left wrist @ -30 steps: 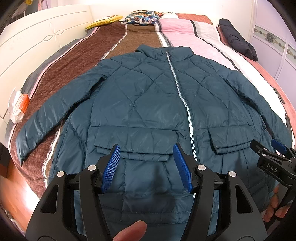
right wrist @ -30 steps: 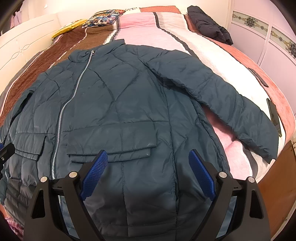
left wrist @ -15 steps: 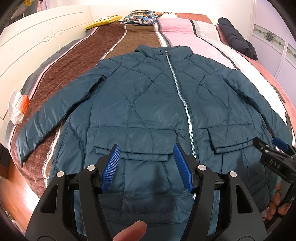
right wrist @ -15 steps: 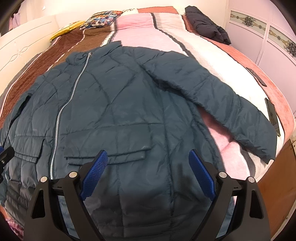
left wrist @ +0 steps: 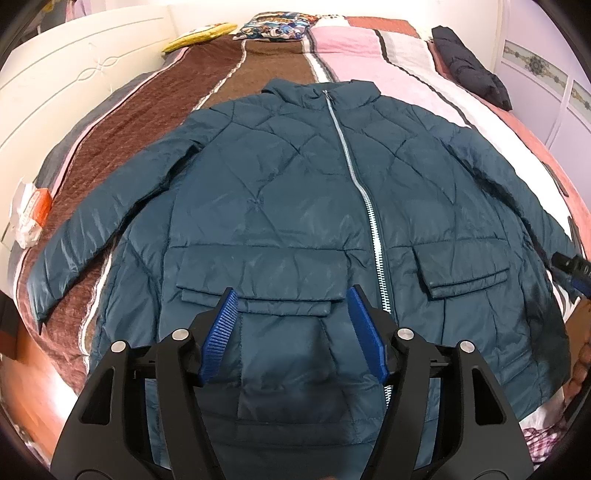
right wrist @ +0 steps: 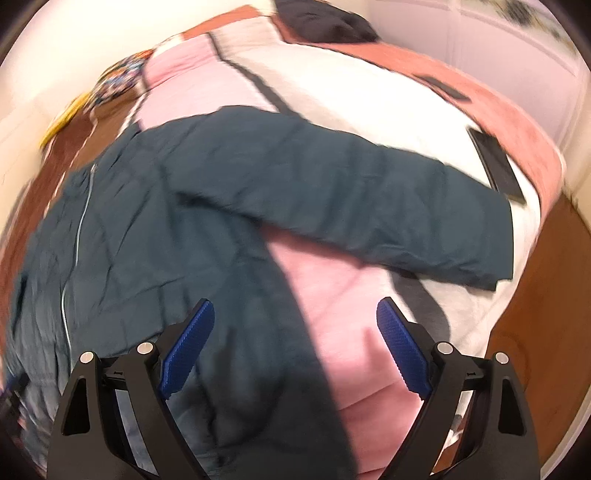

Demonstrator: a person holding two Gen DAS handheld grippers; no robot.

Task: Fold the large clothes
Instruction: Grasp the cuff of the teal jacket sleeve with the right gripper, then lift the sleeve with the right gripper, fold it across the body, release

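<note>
1. A teal quilted jacket (left wrist: 280, 206) lies flat and face up on a striped bedspread (left wrist: 155, 122), collar toward the far end of the bed, zipper (left wrist: 369, 206) closed and running down the front.
2. Both sleeves are spread outward; the one seen in the right wrist view (right wrist: 369, 199) extends across the pink and white stripes toward the bed's edge, its cuff near a dark flat device (right wrist: 496, 166).
3. The left gripper (left wrist: 291, 328) hovers over the lower hem area, just below the larger flap pocket (left wrist: 258, 273). Its jaws are opening — jacket fabric lies beneath them, but the blue pads do not press on it.
4. The right gripper (right wrist: 295, 350) hangs above the jacket's side edge, one finger over dark fabric, the other over pink bedspread. Its jaws stand wide apart and hold nothing; this view is motion-blurred.
5. A dark garment (left wrist: 469, 70) sits at the far right of the bed — well apart from the jacket.
6. A yellow item (left wrist: 199, 35) and a patterned pillow (left wrist: 273, 29) lie at the head of the bed.
</note>
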